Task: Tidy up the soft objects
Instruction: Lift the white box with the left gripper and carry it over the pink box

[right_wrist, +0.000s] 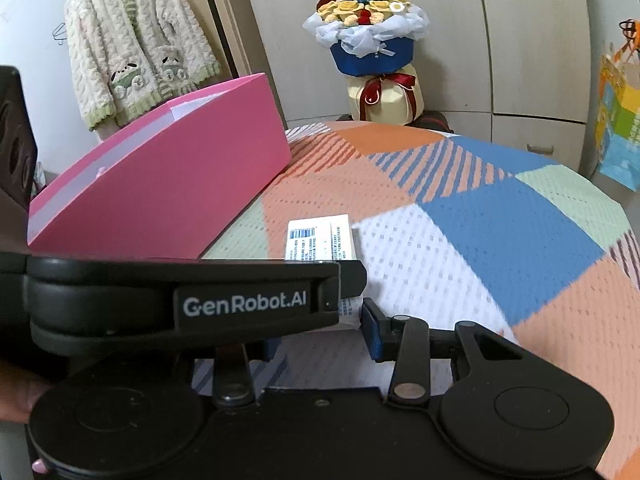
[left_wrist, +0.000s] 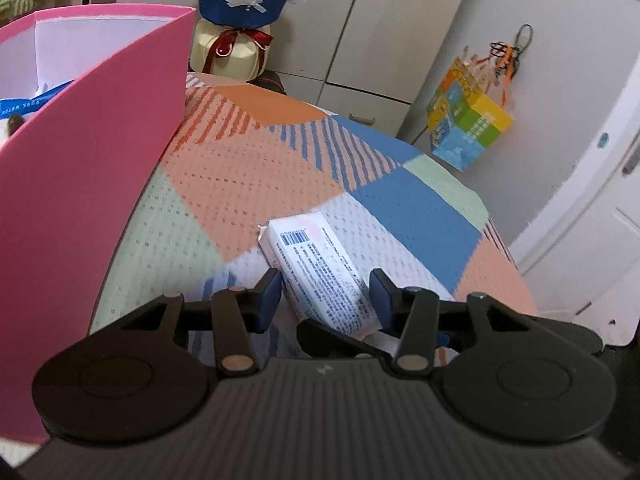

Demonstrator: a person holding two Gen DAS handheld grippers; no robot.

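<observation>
Cupboard doors and a pale door close off the room behind a bed whose patchwork cover (left_wrist: 400, 200) of orange, blue, mint and white carries everything in play. On that cover lies a white tissue pack (left_wrist: 320, 276), barcode side up, near a tall pink box (left_wrist: 100, 160) that stands to its left with the open top showing a white lining; judging by the task, the box is the likely home for soft things, which would explain why it sits so close at hand.

Left gripper (left_wrist: 326, 292) straddles the pack's near end, one blue pad on each side. A sliver of cover shows between each pad and the wrapper, so the jaws look released around the pack, not clenched on it.

Right gripper (right_wrist: 320, 334) comes in from the side, and the left tool's body crosses its view and hides one finger. Its visible pad stands just beside the pack's end (right_wrist: 320, 240), seemingly not pressing. Both tools bracket the same limp pack, probably to steady it for a lift.

A flower bouquet (right_wrist: 368, 32) and a hanging cardigan (right_wrist: 132, 48) stand well apart.
</observation>
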